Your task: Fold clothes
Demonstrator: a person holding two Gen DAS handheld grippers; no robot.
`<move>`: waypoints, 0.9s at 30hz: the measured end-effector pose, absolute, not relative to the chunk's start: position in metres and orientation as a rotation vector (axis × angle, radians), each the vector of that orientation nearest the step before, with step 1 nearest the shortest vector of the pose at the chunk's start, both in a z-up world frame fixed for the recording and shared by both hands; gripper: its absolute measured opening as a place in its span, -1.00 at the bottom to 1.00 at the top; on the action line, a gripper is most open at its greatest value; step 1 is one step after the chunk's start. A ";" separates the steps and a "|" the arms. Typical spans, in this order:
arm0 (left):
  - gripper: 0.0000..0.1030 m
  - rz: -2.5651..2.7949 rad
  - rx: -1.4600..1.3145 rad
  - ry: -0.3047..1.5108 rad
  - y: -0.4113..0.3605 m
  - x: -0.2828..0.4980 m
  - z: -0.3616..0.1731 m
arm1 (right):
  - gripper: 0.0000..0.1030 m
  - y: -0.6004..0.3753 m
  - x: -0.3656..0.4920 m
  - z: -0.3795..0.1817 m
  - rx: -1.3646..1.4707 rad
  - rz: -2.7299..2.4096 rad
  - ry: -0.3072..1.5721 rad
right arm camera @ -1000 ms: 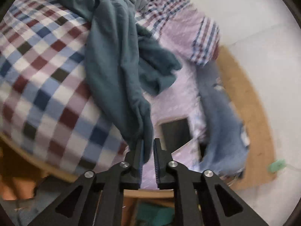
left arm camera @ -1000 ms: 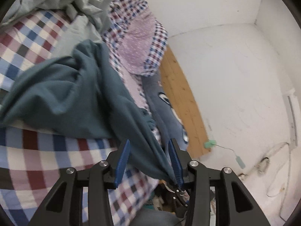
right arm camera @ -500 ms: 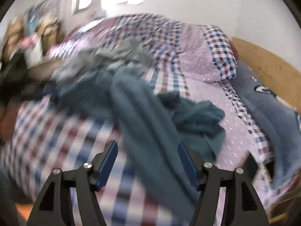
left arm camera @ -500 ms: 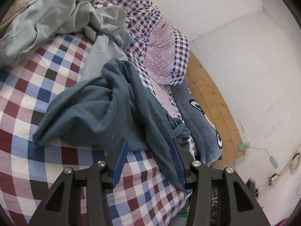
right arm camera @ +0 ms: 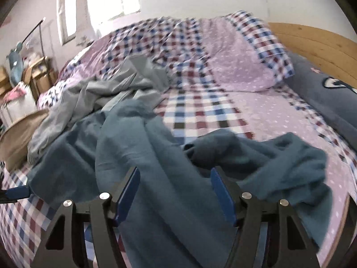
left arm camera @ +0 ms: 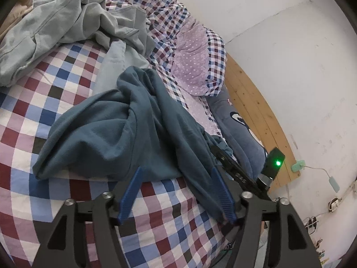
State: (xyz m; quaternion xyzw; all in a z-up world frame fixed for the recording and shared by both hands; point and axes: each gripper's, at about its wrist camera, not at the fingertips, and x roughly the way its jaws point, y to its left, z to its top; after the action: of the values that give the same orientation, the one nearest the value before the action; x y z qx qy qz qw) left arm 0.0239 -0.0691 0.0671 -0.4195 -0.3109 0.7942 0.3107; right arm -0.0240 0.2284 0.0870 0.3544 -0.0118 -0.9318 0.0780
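Teal garment (left arm camera: 116, 134) soft, limp, bunched on bed (left arm camera: 40, 84); grip hem edges. Left tool (left arm camera: 176, 192), right tool (right arm camera: 176, 192) both spread wide, empty.

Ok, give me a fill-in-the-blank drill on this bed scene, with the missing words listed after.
1. The crumpled garment nearest both grippers, the teal garment, lies on a ____ bedspread.
2. The jaws of the left gripper stand ____.
3. The right gripper is also ____, gripping nothing.
4. Beyond the teal garment lies a second, ____-coloured garment.

Missing words: checked; open; open; grey
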 end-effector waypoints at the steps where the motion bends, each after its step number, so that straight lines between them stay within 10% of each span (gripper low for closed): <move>1: 0.51 2.095 -1.108 -0.826 -0.069 0.023 0.067 | 0.17 0.226 -0.027 0.082 1.074 -2.779 -0.016; 5: 0.62 2.087 -1.108 -0.847 -0.067 0.022 0.066 | -0.83 0.216 -0.024 0.083 1.070 -2.764 0.046; 17: 0.63 2.067 -1.096 -0.902 -0.065 0.016 0.065 | -0.89 0.088 0.085 0.088 0.767 -2.314 0.679; 27: 0.46 2.155 -1.158 -0.665 -0.036 0.009 0.058 | -0.89 0.069 0.105 0.064 0.860 -2.023 0.674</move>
State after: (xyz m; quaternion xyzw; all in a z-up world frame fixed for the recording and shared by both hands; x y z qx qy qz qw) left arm 0.0089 -0.0364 0.0579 -0.4359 -0.2504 0.8112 0.2988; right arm 0.1048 0.0685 0.0636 0.3411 0.2677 -0.8030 0.4088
